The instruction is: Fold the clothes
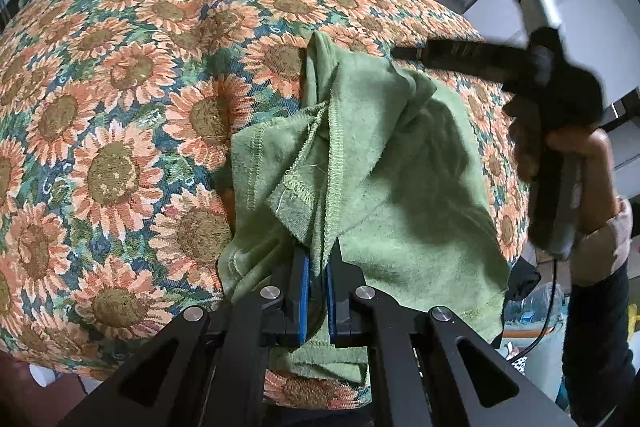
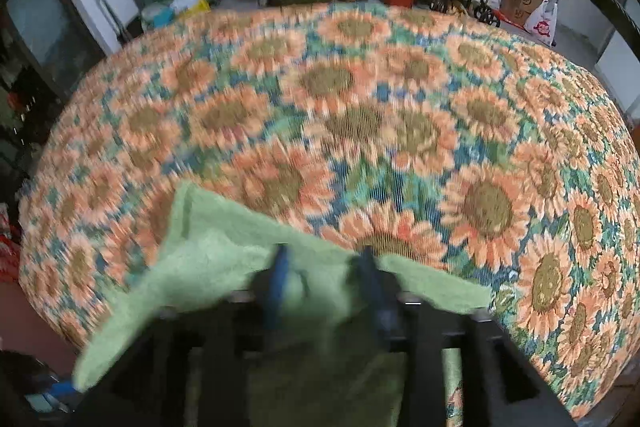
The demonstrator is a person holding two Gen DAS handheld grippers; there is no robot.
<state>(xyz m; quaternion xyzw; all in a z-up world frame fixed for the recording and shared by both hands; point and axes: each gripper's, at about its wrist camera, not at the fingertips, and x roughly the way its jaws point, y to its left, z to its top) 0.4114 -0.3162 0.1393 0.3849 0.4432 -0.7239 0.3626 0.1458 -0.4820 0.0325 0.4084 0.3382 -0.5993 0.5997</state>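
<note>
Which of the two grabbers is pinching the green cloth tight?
The left gripper. Its blue pads are squeezed together on a fold of the green cloth. The right gripper has its fingers spread apart, with cloth lying loose between them.

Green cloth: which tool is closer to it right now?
Left. The left tool is shut on a fold of the green cloth. The right tool has its jaws apart, with the cloth's edge lying loose between them.

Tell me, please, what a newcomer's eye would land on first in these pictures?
First, the sunflower-print cloth covering the whole table. Next, the rumpled green garment lying at the near edge, with a fold pinched in the left tongs. The right tongs, jaws apart, hang over its far edge.
</note>
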